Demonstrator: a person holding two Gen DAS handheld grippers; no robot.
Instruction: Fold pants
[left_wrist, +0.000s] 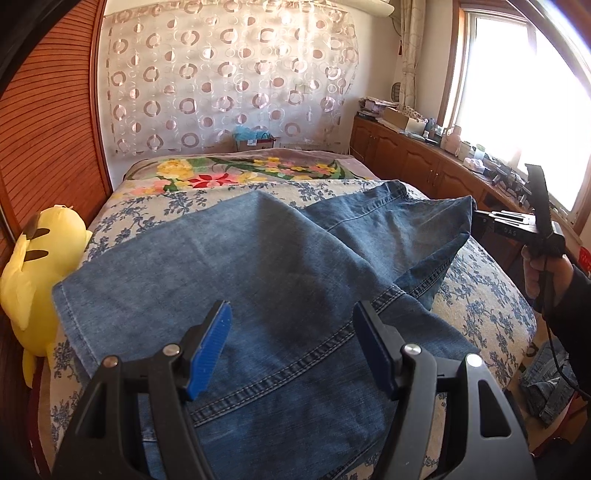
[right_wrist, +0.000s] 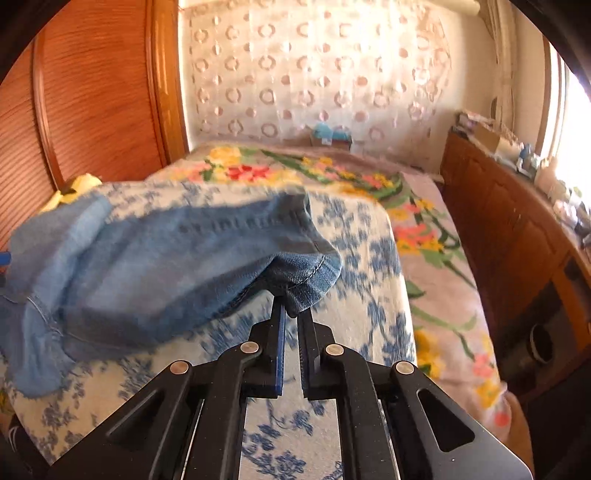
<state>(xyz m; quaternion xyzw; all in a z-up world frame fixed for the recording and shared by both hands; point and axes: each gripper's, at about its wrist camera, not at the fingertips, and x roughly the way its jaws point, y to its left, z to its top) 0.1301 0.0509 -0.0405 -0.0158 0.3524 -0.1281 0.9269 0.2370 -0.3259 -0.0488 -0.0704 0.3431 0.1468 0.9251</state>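
Pants (left_wrist: 236, 258) of blue denim lie spread on the bed (left_wrist: 491, 306), beside the yellow plush toy (left_wrist: 40, 254). My right gripper (right_wrist: 290, 308) has its jaws pressed together on a hem corner, lifted off the bed, I think to carry that leg across. My left gripper (left_wrist: 291, 354) hangs over the pants with its jaws spread, holding nothing, probably ready to hold the cloth down.
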